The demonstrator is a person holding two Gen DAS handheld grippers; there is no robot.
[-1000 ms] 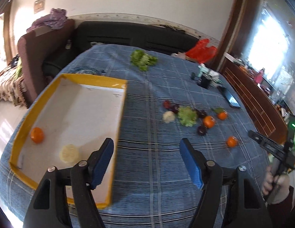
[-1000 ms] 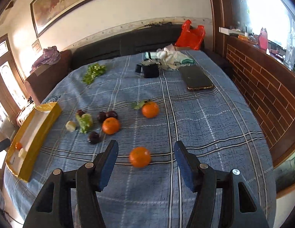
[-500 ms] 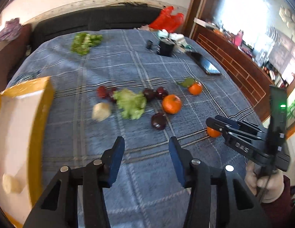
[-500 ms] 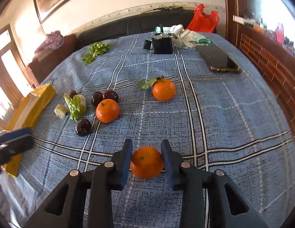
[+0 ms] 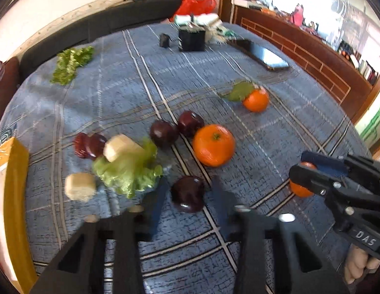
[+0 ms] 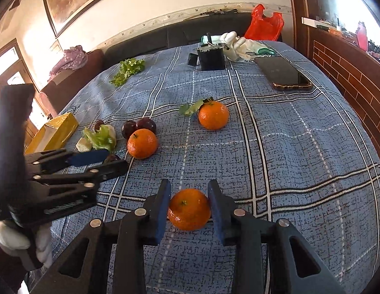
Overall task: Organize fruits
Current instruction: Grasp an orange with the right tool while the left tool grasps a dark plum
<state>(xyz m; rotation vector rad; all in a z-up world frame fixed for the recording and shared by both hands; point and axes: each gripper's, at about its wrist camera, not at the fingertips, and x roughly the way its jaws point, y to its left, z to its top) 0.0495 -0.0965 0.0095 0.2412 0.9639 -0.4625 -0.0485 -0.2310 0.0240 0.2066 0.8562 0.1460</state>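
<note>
My right gripper point(image 6: 188, 207) is shut on a small orange point(image 6: 189, 208) just above the blue checked cloth; it also shows in the left wrist view point(image 5: 312, 169). My left gripper point(image 5: 187, 196) is open with its pads on either side of a dark plum point(image 5: 188, 194), not touching it. A larger orange point(image 5: 213, 145), two more plums point(image 5: 176, 128), a leafed orange point(image 5: 256, 100), lettuce point(image 5: 128, 169) and pale chunks point(image 5: 80, 186) lie around. The yellow-rimmed tray point(image 5: 14, 191) is at the left edge.
A phone point(image 6: 281, 73), a black box point(image 6: 211, 58), a white cloth point(image 6: 239, 45) and a red bag point(image 6: 263, 25) sit at the far side. Loose greens point(image 6: 127, 71) lie far left. A dark sofa point(image 6: 165, 36) runs behind the table.
My left gripper swung from the tray to the fruit pile and now straddles the plum. My right gripper moved onto the small orange and closed on it.
</note>
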